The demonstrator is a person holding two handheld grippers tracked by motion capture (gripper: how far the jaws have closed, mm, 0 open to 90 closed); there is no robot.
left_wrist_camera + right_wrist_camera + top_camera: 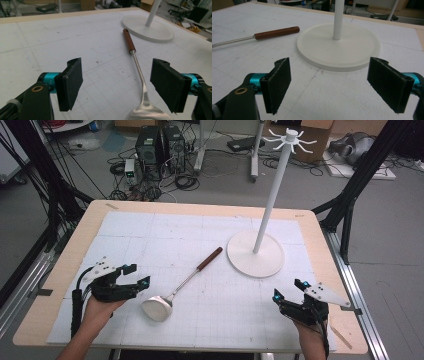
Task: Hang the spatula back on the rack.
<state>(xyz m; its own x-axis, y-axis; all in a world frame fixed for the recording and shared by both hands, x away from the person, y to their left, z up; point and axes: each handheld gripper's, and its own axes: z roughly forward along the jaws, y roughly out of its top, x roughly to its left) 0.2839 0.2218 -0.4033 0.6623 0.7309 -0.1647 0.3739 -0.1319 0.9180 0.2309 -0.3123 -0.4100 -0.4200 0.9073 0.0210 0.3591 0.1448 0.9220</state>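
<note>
A metal ladle (176, 290) with a brown wooden handle (209, 258) lies on the white mat, its bowl (156, 308) toward the front and the handle pointing at the white stand. The stand's round base (255, 254) carries a tall white pole (273, 192) topped by a ring of hooks (289, 139). My left gripper (136, 275) is open just left of the ladle's bowl; in the left gripper view the ladle shaft (139, 72) runs up between its jaws. My right gripper (289, 289) is open near the front right, facing the stand's base (338, 45), with nothing between its jaws.
The white gridded mat (150, 240) covers most of the wooden table (80, 235). Black frame struts (360, 175) stand at both sides. On the floor beyond the table are computer towers (160, 147) and cables.
</note>
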